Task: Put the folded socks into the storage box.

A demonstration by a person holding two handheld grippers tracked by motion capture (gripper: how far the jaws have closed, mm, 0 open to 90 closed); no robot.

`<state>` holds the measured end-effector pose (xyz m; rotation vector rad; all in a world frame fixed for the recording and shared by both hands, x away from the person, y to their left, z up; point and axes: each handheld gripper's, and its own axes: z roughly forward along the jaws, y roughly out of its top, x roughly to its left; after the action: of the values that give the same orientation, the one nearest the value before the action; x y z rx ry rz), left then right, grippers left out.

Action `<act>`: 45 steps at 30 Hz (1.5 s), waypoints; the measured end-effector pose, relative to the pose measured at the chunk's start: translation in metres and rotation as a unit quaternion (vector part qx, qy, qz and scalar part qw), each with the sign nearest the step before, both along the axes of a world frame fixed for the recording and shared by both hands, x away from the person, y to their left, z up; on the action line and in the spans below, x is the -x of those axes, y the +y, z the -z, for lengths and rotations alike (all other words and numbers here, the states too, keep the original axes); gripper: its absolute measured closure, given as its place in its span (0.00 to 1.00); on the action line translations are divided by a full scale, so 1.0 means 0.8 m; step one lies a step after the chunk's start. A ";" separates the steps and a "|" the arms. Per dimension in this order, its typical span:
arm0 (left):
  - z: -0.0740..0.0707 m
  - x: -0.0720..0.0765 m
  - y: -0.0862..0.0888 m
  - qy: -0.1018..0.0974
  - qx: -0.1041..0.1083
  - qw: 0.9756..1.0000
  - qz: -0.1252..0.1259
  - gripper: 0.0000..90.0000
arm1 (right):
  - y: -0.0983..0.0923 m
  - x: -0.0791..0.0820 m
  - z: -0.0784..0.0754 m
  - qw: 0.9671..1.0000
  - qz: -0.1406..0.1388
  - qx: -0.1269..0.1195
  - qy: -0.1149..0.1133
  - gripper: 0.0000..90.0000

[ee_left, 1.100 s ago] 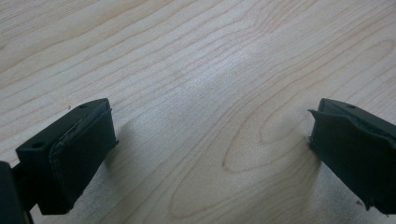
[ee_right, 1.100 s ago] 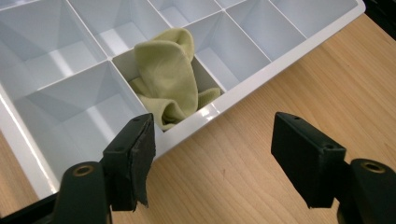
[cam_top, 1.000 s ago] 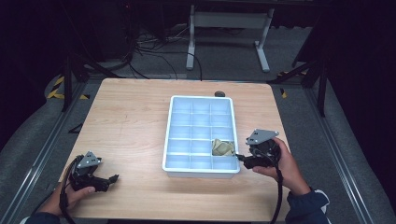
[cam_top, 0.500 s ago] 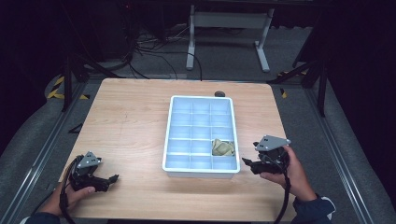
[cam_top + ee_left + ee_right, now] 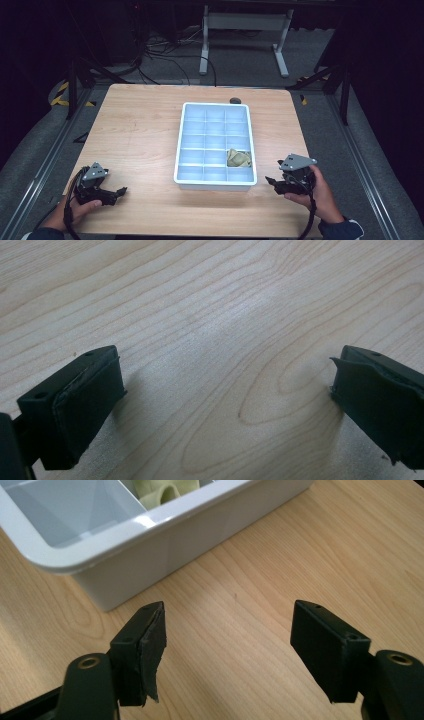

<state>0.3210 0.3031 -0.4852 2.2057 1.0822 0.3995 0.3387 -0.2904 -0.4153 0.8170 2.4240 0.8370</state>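
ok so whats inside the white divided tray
The tray holds one crumpled yellow-green piece, apparently cloth, in the right-hand column, second compartment from the near end. The other compartments look empty. What lies under the piece is covered.

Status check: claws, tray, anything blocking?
Left claw and right claw open, empty. Crumpled yellowish item sits in white compartment tray. Nothing blocking.

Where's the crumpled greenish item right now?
High view: the greenish item lies in the tray, right column, second compartment from the near edge, just left of the right tongs.
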 end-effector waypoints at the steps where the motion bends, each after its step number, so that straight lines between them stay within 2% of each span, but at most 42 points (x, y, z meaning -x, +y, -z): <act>1: 0.000 0.000 0.000 -0.001 0.000 1.000 -0.001 0.01 | -0.002 0.001 0.003 1.000 0.002 0.001 -0.002 0.35; 6: 0.000 0.000 0.000 0.000 0.001 1.000 -0.001 0.00 | -0.015 0.005 0.019 1.000 0.016 0.006 0.007 0.35; 11: 0.000 0.000 0.000 0.000 -0.001 1.000 0.000 0.01 | -0.028 0.009 0.031 0.999 0.034 -0.005 0.018 0.35; 21: 0.000 0.000 0.000 0.000 -0.001 1.000 0.000 0.01 | -0.043 0.016 0.047 0.998 0.051 -0.012 0.024 0.35; 28: 0.000 0.000 0.000 -0.001 0.000 1.000 -0.001 0.01 | -0.054 0.021 0.061 0.996 0.072 -0.038 0.032 0.33; 35: 0.000 0.000 0.000 0.000 0.000 1.000 -0.001 0.01 | -0.062 0.027 0.072 0.994 0.082 -0.052 0.040 0.33; 40: 0.000 0.000 0.000 0.001 -0.001 1.000 0.001 0.00 | -0.068 0.031 0.077 0.992 0.089 -0.080 0.045 0.32; 43: 0.000 0.000 0.000 0.000 0.001 1.000 -0.001 0.00 | -0.075 0.034 0.083 0.989 0.097 -0.108 0.042 0.31; 45: 0.000 0.000 0.000 0.000 0.000 1.000 -0.001 0.01 | -0.076 0.036 0.086 0.988 0.095 -0.115 0.035 0.31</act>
<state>0.3209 0.3031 -0.4852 2.2045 1.0835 0.4002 0.3101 -0.3514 -0.4837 1.1612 2.2889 1.0407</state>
